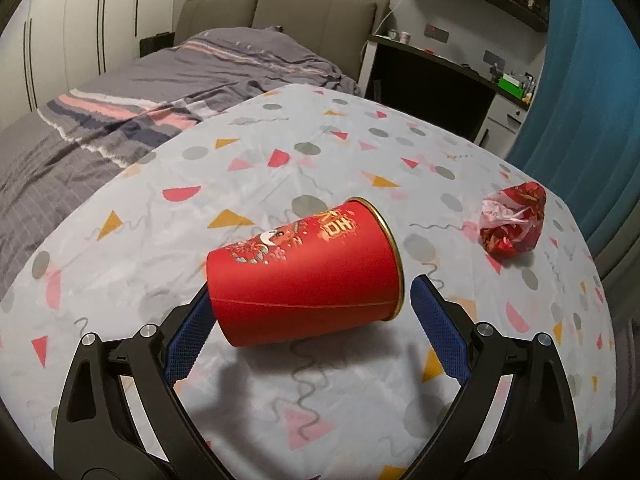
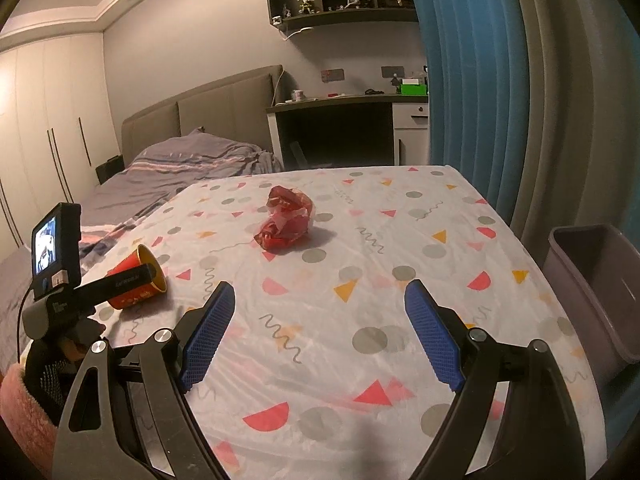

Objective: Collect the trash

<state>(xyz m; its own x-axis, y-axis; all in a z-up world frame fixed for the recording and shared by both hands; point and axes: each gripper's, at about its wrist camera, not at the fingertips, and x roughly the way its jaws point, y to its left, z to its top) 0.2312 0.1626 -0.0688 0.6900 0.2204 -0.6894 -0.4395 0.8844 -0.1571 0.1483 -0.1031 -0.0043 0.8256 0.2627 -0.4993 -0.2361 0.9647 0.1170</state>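
Observation:
A red paper cup [image 1: 304,276] with gold print lies on its side on the patterned tablecloth [image 1: 280,152], mouth to the right. My left gripper [image 1: 308,292] is open, its blue fingers on either side of the cup; I cannot tell if they touch it. The cup also shows in the right wrist view [image 2: 136,280], partly behind the left gripper's body. A crumpled red and pink wrapper [image 1: 514,220] lies to the right; in the right wrist view it [image 2: 286,222] lies ahead. My right gripper [image 2: 320,296] is open and empty above the table.
A grey bin [image 2: 596,280] stands at the table's right edge. A blue curtain [image 2: 472,80] hangs behind it. A bed [image 1: 160,80] lies beyond the table's left side, and a dark desk [image 2: 340,120] stands at the back.

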